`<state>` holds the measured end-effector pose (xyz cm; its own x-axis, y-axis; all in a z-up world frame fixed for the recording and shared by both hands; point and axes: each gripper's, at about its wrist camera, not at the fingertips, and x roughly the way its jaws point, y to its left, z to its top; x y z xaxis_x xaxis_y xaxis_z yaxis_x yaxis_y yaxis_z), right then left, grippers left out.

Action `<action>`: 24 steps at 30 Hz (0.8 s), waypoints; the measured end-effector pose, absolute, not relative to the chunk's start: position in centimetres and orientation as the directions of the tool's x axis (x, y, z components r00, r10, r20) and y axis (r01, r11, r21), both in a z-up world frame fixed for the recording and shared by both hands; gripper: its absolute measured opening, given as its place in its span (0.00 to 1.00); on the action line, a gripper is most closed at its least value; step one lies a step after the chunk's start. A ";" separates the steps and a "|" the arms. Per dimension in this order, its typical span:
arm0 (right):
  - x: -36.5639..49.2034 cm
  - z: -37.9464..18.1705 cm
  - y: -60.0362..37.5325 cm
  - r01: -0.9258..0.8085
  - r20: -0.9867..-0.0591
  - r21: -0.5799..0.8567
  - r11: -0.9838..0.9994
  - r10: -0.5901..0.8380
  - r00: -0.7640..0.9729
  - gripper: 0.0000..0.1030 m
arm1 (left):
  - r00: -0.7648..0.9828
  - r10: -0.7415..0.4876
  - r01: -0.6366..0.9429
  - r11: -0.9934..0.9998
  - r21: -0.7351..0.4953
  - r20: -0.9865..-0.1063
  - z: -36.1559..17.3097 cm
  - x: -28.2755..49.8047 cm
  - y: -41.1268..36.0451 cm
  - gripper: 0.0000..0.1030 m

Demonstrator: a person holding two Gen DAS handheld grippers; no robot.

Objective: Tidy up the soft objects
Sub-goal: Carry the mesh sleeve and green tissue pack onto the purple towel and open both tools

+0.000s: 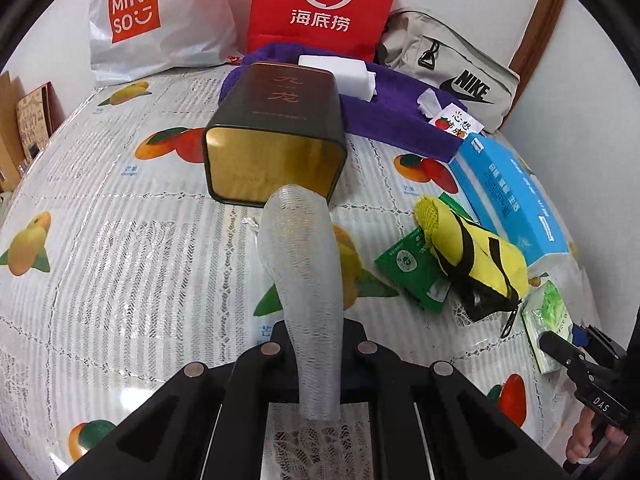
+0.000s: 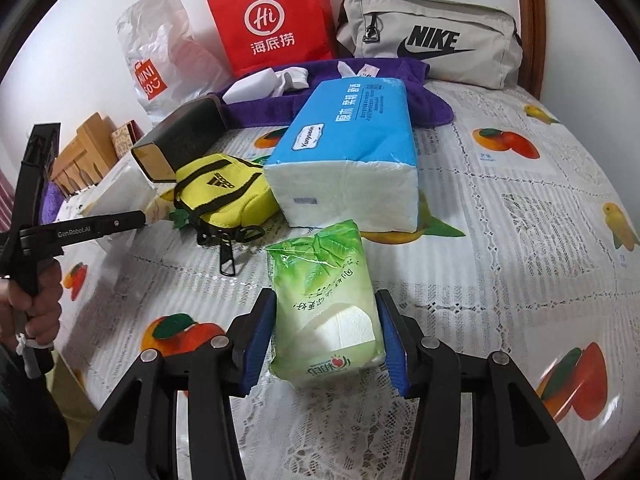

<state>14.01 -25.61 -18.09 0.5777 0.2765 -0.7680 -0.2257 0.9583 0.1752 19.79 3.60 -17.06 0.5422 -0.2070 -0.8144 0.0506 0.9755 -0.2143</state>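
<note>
My left gripper is shut on a grey mesh sleeve that sticks forward, its tip near the open mouth of a dark tin lying on its side. My right gripper is shut on a green tissue pack, blue pads pressing both sides. A yellow pouch and a blue tissue pack lie just beyond it. A purple towel lies at the back with a white block on it.
A fruit-print tablecloth covers the table. At the back stand a white Miniso bag, a red paper bag and a grey Nike bag. Green sachets lie under the yellow pouch. Wooden items are at the left.
</note>
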 end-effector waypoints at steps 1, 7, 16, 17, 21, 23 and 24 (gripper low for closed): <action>13.9 -17.8 -25.6 -0.234 -0.766 0.182 0.955 0.287 0.576 0.48 | 0.542 -0.210 0.050 0.975 -0.218 -0.814 -16.9 19.8 3.8 0.08; 13.2 -15.2 -24.5 -0.307 -0.738 0.185 0.934 0.338 0.584 0.48 | 0.566 -0.224 0.042 0.969 -0.244 -0.793 -15.0 19.5 4.8 0.08; 14.7 -11.5 -23.6 -0.357 -0.696 0.197 0.913 0.387 0.605 0.48 | 0.608 -0.227 0.044 0.966 -0.253 -0.761 -11.5 20.5 5.3 0.08; 15.1 -11.0 -23.6 -0.360 -0.690 0.195 0.912 0.388 0.610 0.48 | 0.612 -0.225 0.042 0.967 -0.252 -0.758 -11.0 20.8 5.4 0.08; 16.8 -9.5 -23.6 -0.356 -0.674 0.190 0.915 0.385 0.631 0.48 | 0.624 -0.228 0.049 0.966 -0.254 -0.747 -9.6 21.9 5.4 0.08; 18.0 -8.7 -23.7 -0.347 -0.664 0.196 0.917 0.384 0.641 0.48 | 0.629 -0.226 0.055 0.967 -0.247 -0.743 -8.9 22.5 5.3 0.08; 18.5 -8.4 -23.7 -0.345 -0.661 0.195 0.918 0.383 0.645 0.48 | 0.631 -0.225 0.059 0.968 -0.243 -0.742 -8.5 23.0 5.3 0.08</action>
